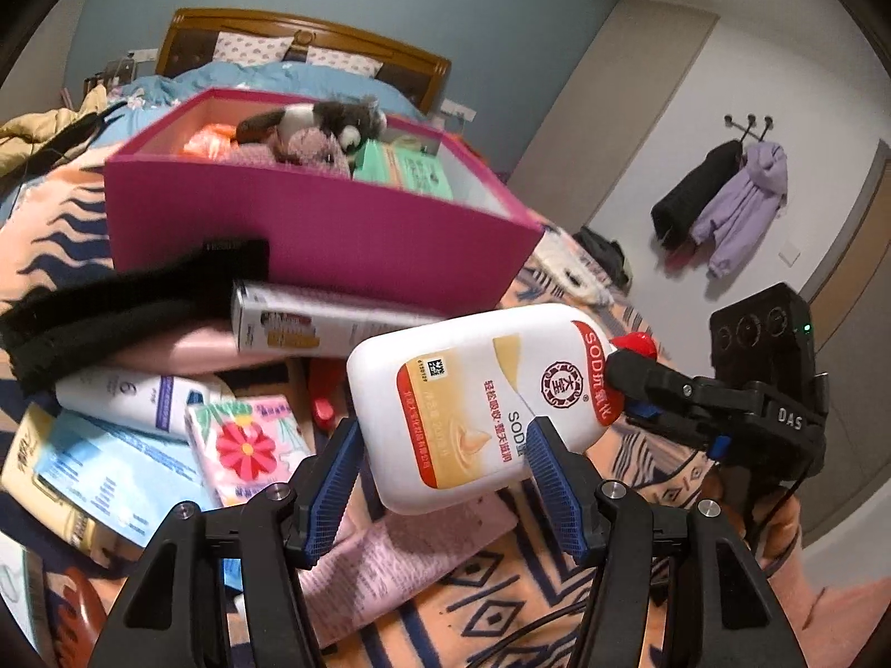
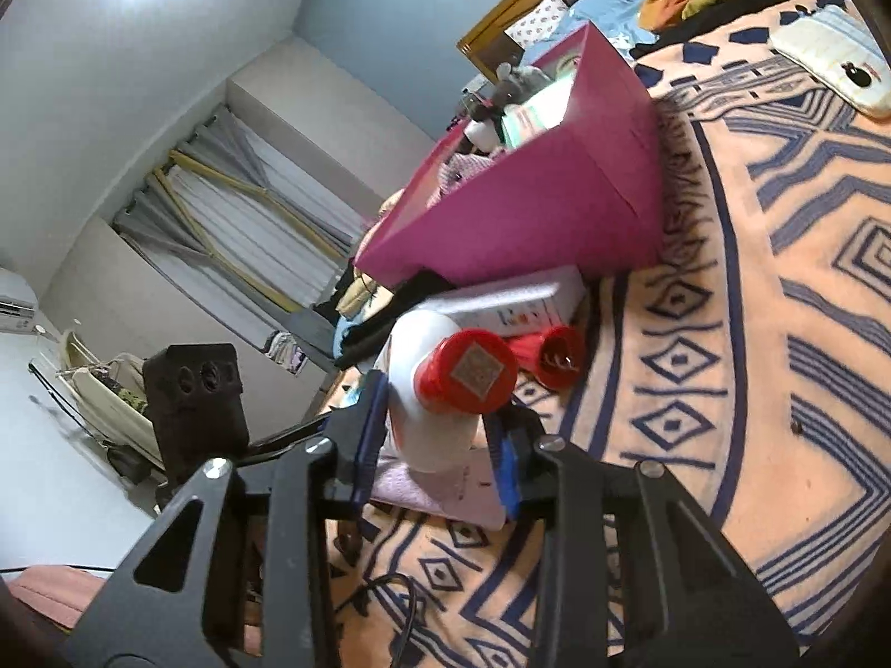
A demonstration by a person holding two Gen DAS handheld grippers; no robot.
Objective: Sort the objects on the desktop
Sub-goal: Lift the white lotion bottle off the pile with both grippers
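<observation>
Patterned blanket (image 2: 779,334) under our white lotion bottle (image 1: 479,406), right gripper (image 2: 440,445) pinching its neck, left gripper (image 1: 440,479) fingers spread around its base.

Blue wall (image 1: 334,16), wooden headboard (image 1: 312,36), possibly curtained window (image 2: 245,222).

Bottle (image 1: 473,406): glossy white plastic, smooth printed label, shiny red plastic cap (image 2: 470,370). Gripper pads (image 1: 548,479): ribbed blue rubber on matt black plastic. Box (image 1: 312,228) beyond fingers: matt magenta card. Blanket (image 2: 779,334) beneath: woven cloth, slightly fuzzy. Plush toy (image 1: 323,122): furry fabric.
</observation>
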